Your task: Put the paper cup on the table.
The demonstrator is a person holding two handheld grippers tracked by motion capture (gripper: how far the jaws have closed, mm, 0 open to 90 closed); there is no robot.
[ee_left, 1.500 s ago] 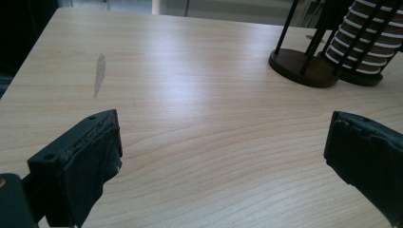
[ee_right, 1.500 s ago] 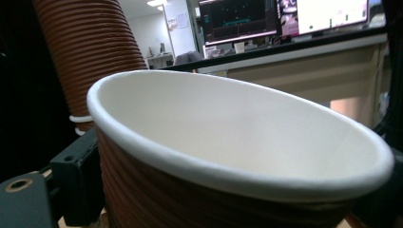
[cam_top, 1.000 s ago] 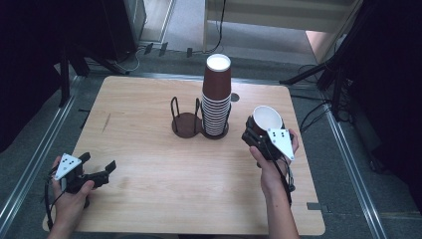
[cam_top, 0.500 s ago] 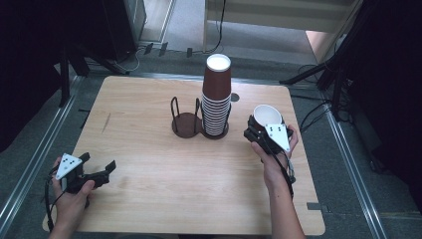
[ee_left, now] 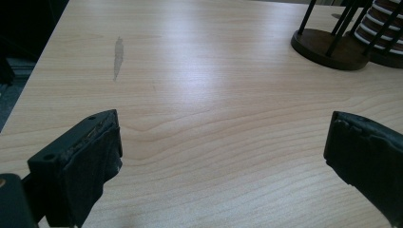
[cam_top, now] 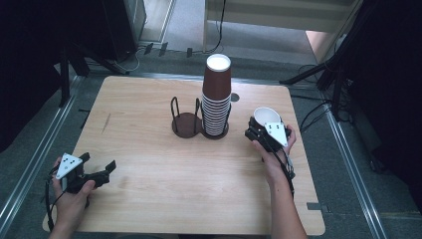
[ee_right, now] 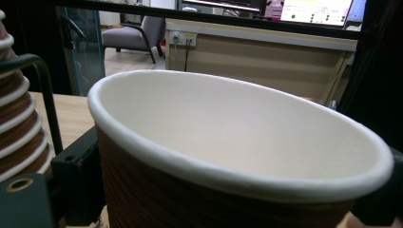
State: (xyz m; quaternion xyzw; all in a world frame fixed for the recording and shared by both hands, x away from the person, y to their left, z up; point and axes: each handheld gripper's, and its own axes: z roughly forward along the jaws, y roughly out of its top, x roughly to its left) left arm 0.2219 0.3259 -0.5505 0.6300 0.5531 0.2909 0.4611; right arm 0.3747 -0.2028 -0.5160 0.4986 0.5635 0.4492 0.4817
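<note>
Right hand-held gripper (cam_top: 260, 130) is clamped on a brown ribbed paper cup with white lining (cam_top: 263, 116) just right of the tall stack of brown cups (cam_top: 216, 97), probably to set it upright, while the left hand-held gripper (cam_top: 98, 172) idles wide open.

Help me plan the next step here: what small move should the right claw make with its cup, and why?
Probably lower the paper cup onto the bare table beside the stack of cups. The right claw is shut on it, mouth up, close to the tabletop right of the cup holder, while the left claw stands open and idle.
</note>
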